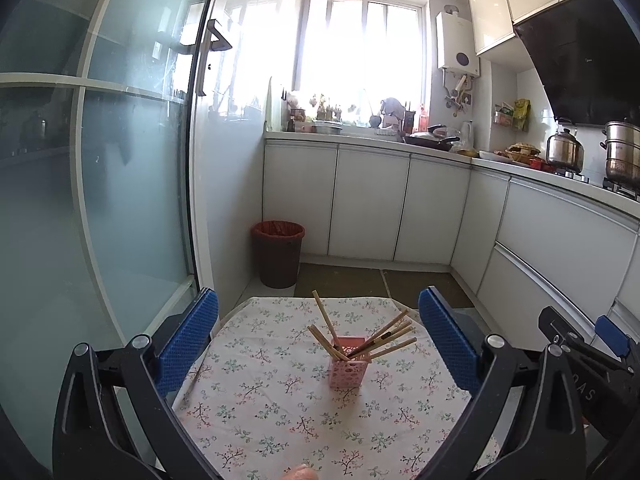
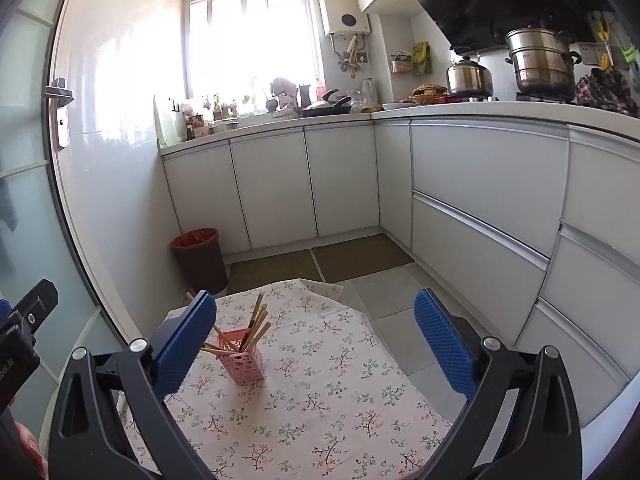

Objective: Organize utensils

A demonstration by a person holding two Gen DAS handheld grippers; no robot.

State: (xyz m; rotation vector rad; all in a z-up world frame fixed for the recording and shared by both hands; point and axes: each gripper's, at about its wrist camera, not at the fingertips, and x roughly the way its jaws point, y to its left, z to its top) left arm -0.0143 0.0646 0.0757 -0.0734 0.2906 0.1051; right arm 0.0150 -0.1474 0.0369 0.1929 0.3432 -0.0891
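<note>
Two tools, both w/ jaws spread wide, nothing between the pads: left tool (image 1: 319,334) and right tool (image 2: 315,334) hang over the table (image 1: 256,412), apart from the holder. One pink perforated holder (image 1: 347,364) stands upright near table centre on the floral cloth (image 2: 320,392), chopsticks (image 1: 384,338) fanned out of its top; approx. seven or eight, exact count unclear. Left view alone shows the right tool's body at its right edge; right view alone shows a checked cloth (image 2: 606,90) on the counter. One red-lined bin (image 1: 277,254) on the floor; two steel pots (image 2: 538,62) on the stove.
</note>
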